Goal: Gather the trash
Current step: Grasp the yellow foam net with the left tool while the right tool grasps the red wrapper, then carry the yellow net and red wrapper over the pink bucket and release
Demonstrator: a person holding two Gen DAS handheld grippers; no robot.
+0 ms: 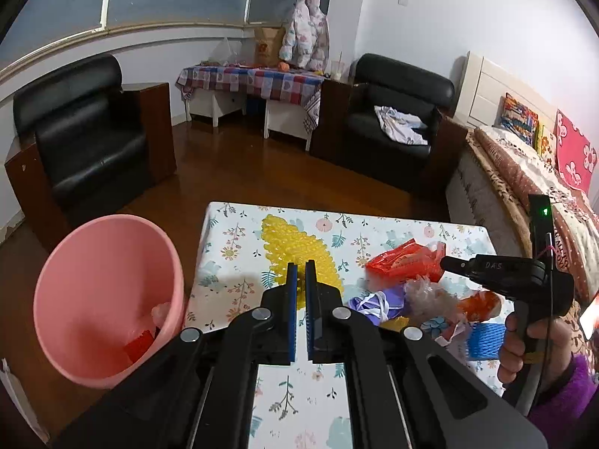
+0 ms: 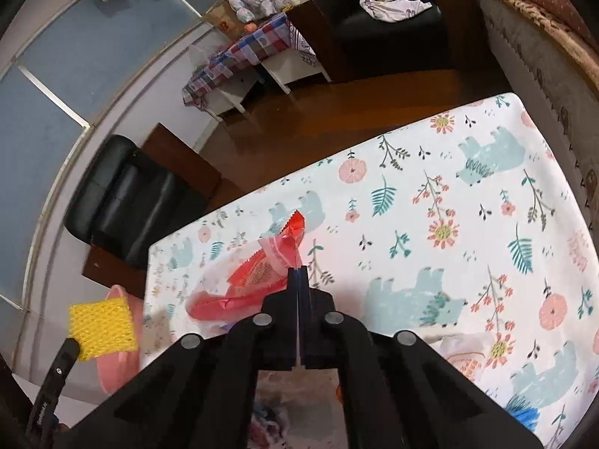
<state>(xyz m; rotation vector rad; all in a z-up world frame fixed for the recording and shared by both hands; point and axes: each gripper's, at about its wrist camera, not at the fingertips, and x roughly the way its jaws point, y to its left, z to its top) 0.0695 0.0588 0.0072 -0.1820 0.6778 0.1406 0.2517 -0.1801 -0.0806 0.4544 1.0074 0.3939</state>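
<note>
Tablecloth (image 1: 239, 247) was white, printed with pale teal bears, pink flowers and green leaves. Foam net (image 1: 295, 250) – bright yellow. Plastic wrapper (image 1: 404, 262) – translucent red. Bin (image 1: 108, 299) was plain pink. Second foam net (image 1: 483, 342) was blue; crumpled bag (image 1: 374, 305) beside it, purple. Gripper fingers (image 1: 292, 299) were black with blue pads. Sleeve (image 1: 561, 393) was purple. Far table's cloth (image 1: 254, 78) was checked red, blue and white.

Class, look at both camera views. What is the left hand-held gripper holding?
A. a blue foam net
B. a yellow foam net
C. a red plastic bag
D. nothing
B: the right wrist view shows the left hand-held gripper clamped on the yellow foam net, lifted near the pink bin.
</note>
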